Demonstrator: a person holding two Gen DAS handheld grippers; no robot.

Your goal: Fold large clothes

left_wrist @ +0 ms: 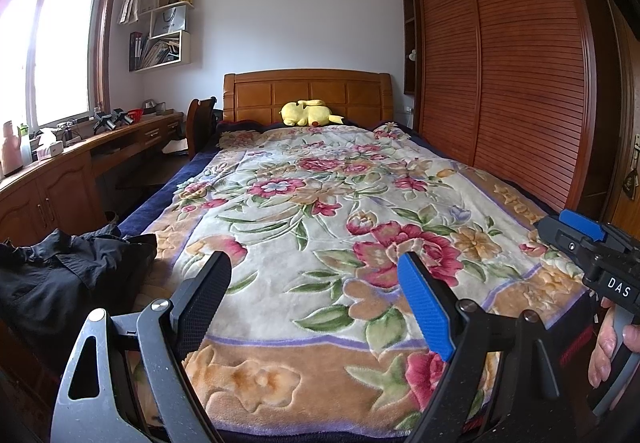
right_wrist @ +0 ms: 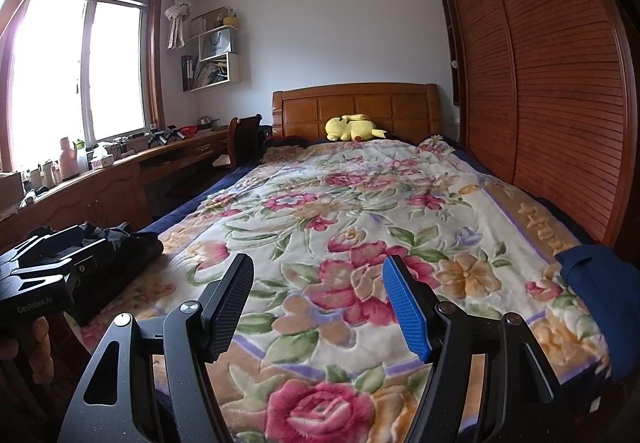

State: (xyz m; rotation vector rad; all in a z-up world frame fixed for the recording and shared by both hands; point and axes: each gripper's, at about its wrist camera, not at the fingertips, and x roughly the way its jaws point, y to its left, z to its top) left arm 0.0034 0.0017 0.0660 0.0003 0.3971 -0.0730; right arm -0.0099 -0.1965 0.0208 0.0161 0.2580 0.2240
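Both my grippers, left gripper (left_wrist: pixel 314 283) and right gripper (right_wrist: pixel 318 289), hover open and empty over the floral blanket (left_wrist: pixel 320 203); a crumpled black shirt (left_wrist: pixel 52 275) lies left of them.

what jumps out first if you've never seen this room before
The big floral blanket covering the bed fills the middle of both views. A yellow plush toy lies at the far end against the wooden headboard. A crumpled black garment sits at the bed's near left corner, and a blue garment at the right edge.
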